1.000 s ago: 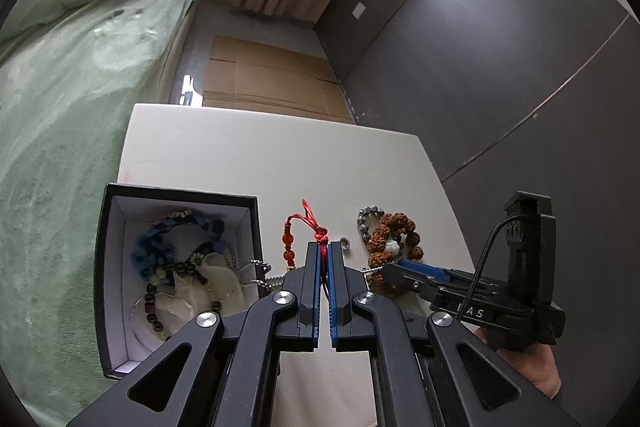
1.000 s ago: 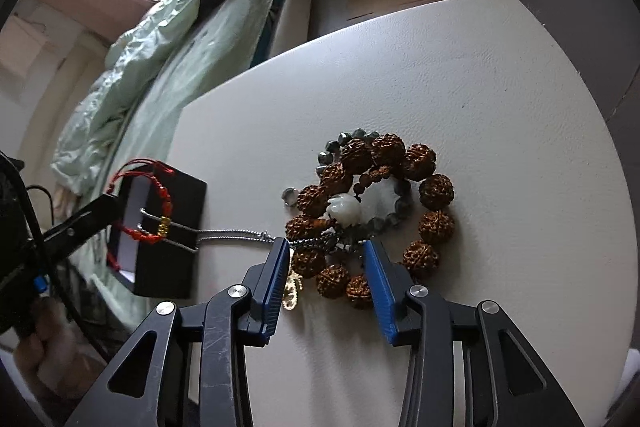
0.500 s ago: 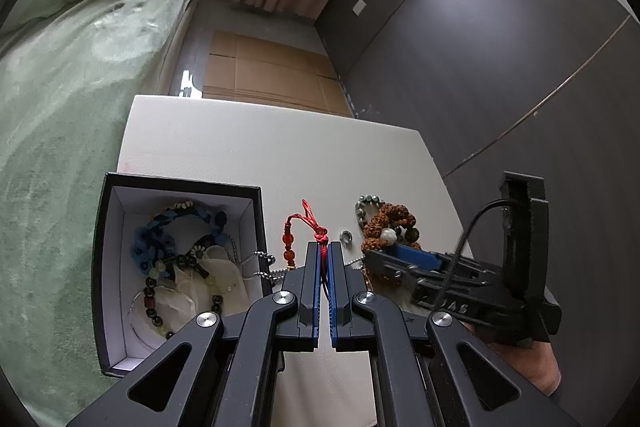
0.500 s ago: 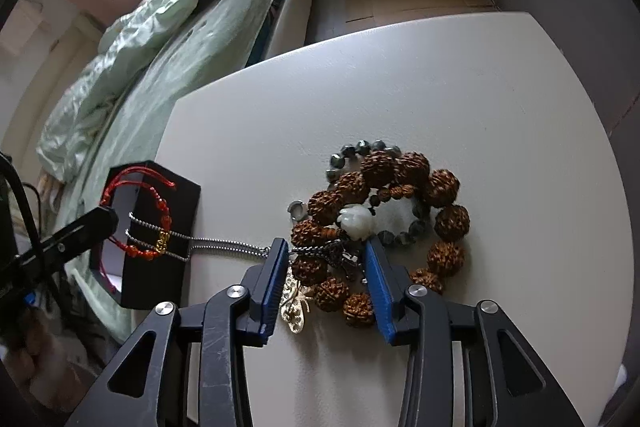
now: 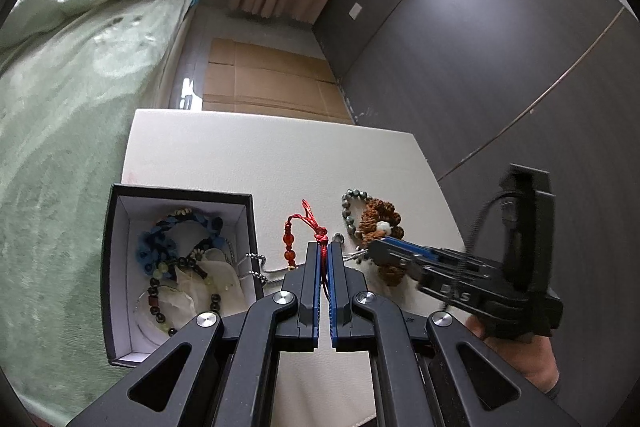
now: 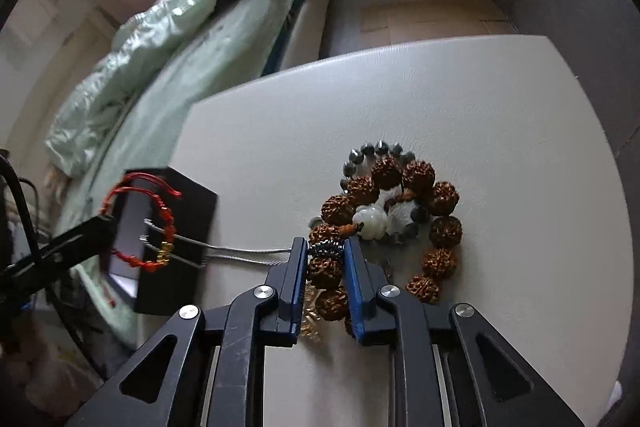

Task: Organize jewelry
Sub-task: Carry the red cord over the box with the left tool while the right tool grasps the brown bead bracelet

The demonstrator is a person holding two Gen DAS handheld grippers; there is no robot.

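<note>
My left gripper [image 5: 325, 247] is shut on a red cord bracelet [image 5: 304, 229] with orange beads and holds it above the white table; the bracelet also shows in the right wrist view [image 6: 158, 223]. An open black jewelry box [image 5: 116, 227] with several bracelets inside sits at the left. A silver chain [image 6: 244, 255] runs from the box to a pile with a brown seed-bead bracelet [image 6: 440, 195] and a grey bead bracelet [image 6: 370, 151]. My right gripper [image 6: 326, 249] has narrowed around a dark coiled piece and brown beads at the pile's near edge.
The white table [image 5: 248, 147] stands beside a bed with green bedding [image 5: 60, 87] on the left. A dark wall [image 5: 500, 47] lies to the right. Cardboard [image 5: 260, 79] covers the floor beyond the table's far edge.
My right gripper has moved forward into the pile and its jaws have narrowed around the coiled piece and beads. My left gripper has lifted slightly, still holding the red bracelet.
</note>
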